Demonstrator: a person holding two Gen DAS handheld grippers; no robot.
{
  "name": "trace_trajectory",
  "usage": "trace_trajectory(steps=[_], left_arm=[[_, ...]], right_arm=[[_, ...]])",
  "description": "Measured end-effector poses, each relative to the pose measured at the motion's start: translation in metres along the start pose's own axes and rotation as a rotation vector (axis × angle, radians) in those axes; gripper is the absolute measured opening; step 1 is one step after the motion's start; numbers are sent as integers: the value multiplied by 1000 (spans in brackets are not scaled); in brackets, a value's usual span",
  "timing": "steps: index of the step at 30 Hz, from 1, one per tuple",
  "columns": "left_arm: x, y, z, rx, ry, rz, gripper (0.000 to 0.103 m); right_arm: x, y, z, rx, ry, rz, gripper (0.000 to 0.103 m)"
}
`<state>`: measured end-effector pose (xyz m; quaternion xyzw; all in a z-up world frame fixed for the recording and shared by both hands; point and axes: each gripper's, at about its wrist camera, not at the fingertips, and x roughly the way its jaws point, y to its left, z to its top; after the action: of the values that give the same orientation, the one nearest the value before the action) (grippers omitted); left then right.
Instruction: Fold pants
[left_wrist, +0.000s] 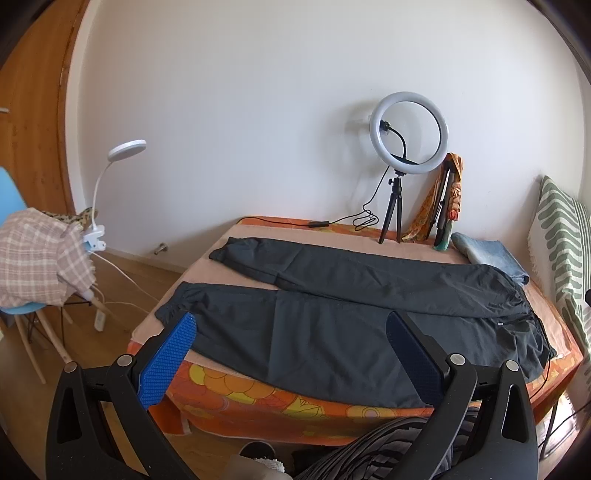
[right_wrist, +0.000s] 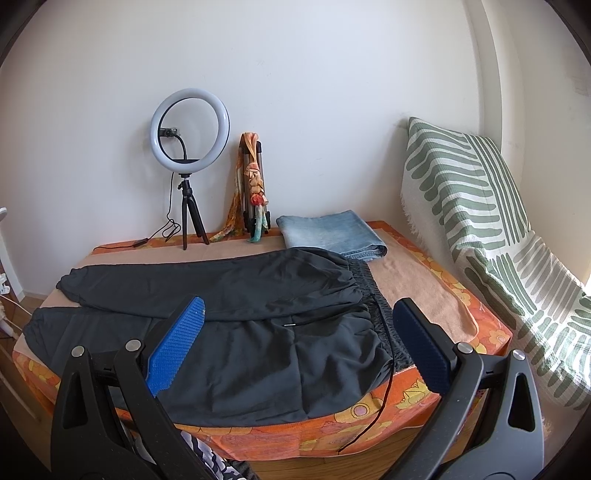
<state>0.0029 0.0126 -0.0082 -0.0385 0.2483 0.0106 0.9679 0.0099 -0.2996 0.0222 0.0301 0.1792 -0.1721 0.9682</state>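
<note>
Pants lie flat and unfolded across the table, both legs spread side by side, waistband on your right, cuffs on your left, drawstring hanging over the front edge. Your left gripper hovers above the near leg, fingers spread wide, gripping nothing. Your right gripper hovers near the waistband, likewise spread and empty. Folded jeans sit behind, beside the ring light.
</note>
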Motion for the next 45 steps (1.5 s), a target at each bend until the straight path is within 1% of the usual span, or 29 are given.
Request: trace_trajectory(steps=[5, 8, 11, 15, 17, 20, 22, 25, 27, 29, 33, 35, 36, 38, 40, 45], left_arm=[[6, 3, 0, 2, 11, 9, 103], [11, 4, 2, 13, 14, 22, 103], [21, 8, 5, 34, 32, 17, 103], [41, 20, 8, 40, 70, 2, 103], [52, 31, 12, 23, 84, -22, 103], [70, 49, 21, -8, 79, -68, 103], [89, 60, 30, -6, 93, -81, 102], [122, 72, 46, 9, 143, -71, 101], [143, 81, 56, -3, 170, -67, 101], [163, 89, 67, -13, 189, -75, 100], [209, 99, 88, 17, 229, -41, 96], [233, 103, 96, 24, 259, -48, 95], [246, 105, 100, 22, 272, -46, 93], [273, 111, 108, 3, 301, -50, 91], [300, 116, 114, -14, 332, -54, 87], [365, 120, 124, -27, 412, -38, 86]], right_arm=[[3, 2, 0, -2, 5, 1, 103], [11, 7, -2, -10, 15, 8, 103], [25, 9, 0, -19, 25, 24, 103], [43, 15, 6, -39, 37, 76, 103], [55, 19, 12, -53, 47, 119, 103], [77, 28, 22, -106, 50, 180, 103], [94, 37, 31, -151, 58, 200, 103], [120, 50, 44, -201, 78, 244, 103], [140, 58, 50, -221, 103, 288, 103], [160, 67, 56, -242, 125, 300, 103], [201, 84, 65, -282, 177, 318, 103], [221, 93, 68, -302, 196, 337, 103], [232, 97, 69, -315, 204, 346, 103], [253, 105, 69, -341, 211, 359, 103], [277, 114, 70, -362, 225, 373, 103], [342, 139, 66, -421, 320, 405, 103]])
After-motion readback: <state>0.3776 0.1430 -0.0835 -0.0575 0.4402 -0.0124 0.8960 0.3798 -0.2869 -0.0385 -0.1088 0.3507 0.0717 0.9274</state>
